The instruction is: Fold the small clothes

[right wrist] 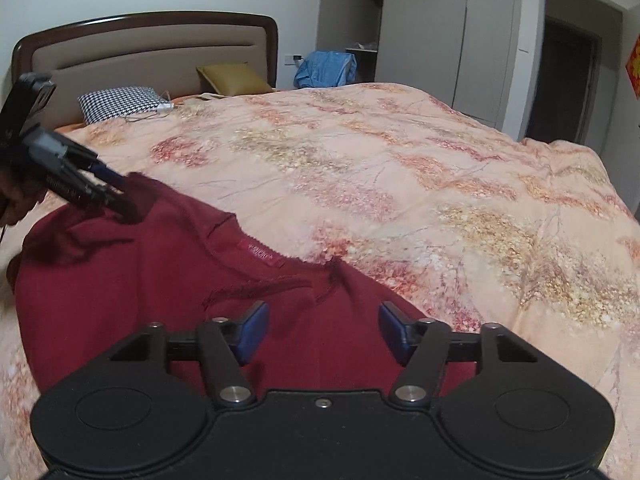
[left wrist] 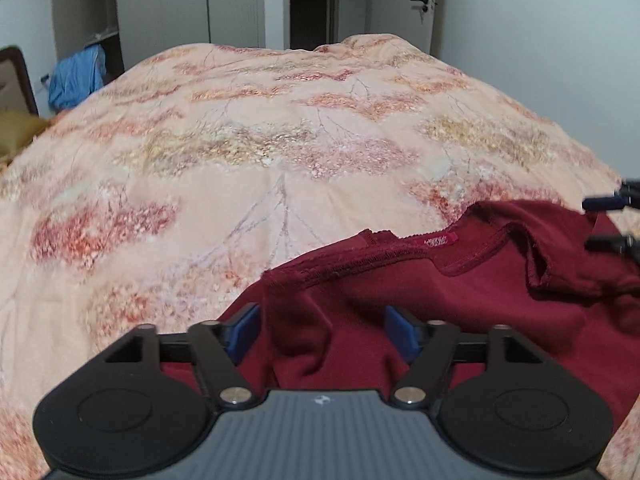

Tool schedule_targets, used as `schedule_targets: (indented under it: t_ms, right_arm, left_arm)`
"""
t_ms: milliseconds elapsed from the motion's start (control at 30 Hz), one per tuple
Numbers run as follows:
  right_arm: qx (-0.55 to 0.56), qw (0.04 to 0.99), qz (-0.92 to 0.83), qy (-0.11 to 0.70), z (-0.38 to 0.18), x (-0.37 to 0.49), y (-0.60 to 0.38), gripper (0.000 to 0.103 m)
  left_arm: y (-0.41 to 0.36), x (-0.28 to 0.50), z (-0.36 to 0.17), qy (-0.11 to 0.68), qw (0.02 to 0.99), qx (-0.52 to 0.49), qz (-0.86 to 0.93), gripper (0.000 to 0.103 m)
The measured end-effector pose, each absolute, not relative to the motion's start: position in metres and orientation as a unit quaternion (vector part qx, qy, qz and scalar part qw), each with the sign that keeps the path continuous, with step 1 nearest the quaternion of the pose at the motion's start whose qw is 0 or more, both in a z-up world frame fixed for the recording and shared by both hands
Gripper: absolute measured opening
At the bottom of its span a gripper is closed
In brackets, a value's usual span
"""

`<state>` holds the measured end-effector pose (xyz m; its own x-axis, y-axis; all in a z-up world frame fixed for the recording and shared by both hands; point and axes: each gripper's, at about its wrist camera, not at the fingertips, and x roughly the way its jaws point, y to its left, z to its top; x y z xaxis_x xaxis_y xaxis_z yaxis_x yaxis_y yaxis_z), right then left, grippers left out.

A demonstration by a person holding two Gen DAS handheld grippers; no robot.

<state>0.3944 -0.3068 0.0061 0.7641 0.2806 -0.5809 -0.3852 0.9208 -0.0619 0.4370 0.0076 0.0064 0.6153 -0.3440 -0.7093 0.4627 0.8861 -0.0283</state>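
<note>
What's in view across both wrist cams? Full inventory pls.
garment: 1, dark red, spread on the near bedspread
label: 1, red, at the garment's neckline
bedspread: 1, peach floral, covers bed
headboard: 1, brown and beige, far end
pillows: 2, houndstooth and mustard, by headboard
blue cloth: 1, beside wardrobe
wardrobe: 1, grey, far wall
left gripper: 1, black, blue pads, open over garment
right gripper: 1, same, open over garment

Dark red garment (left wrist: pixel 440 300) on a peach, floral-patterned bedspread (left wrist: pixel 260 140).
</note>
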Motion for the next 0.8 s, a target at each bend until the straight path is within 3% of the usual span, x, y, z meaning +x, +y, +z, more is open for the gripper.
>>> schedule_targets:
  t_ms: [33, 133, 367, 567, 667, 733, 800]
  right_arm:
    - [-0.093, 0.935, 0.179, 0.293, 0.006, 0.392, -0.305, 0.077]
    - [-0.096, 0.936, 0.178, 0.287, 0.005, 0.383, -0.303, 0.087]
    - [-0.131, 0.928, 0.203, 0.284, 0.0, 0.366, -0.288, 0.089]
    - [-0.169, 0.917, 0.214, 0.293, -0.015, 0.366, -0.27, 0.064]
    - [-0.174, 0.915, 0.209, 0.298, -0.021, 0.373, -0.268, 0.041]
    - [-0.165, 0.916, 0.201, 0.307, -0.023, 0.379, -0.27, 0.021]
    - [-0.144, 0.919, 0.195, 0.312, -0.022, 0.385, -0.276, 0.011]
  left_arm:
    - [0.011, 0.437, 0.007, 0.377, 0.897, 0.069, -0.221, 0.096]
    - [0.021, 0.436, 0.012, 0.375, 0.901, 0.045, -0.215, 0.097]
    - [0.032, 0.43, -0.002, 0.39, 0.897, 0.022, -0.208, 0.097]
    - [0.037, 0.44, -0.013, 0.392, 0.903, -0.026, -0.176, 0.083]
    - [0.034, 0.447, -0.015, 0.389, 0.905, -0.032, -0.171, 0.068]
    - [0.031, 0.45, -0.017, 0.394, 0.903, -0.032, -0.166, 0.038]
    - [0.025, 0.45, -0.018, 0.394, 0.905, -0.017, -0.159, 0.023]
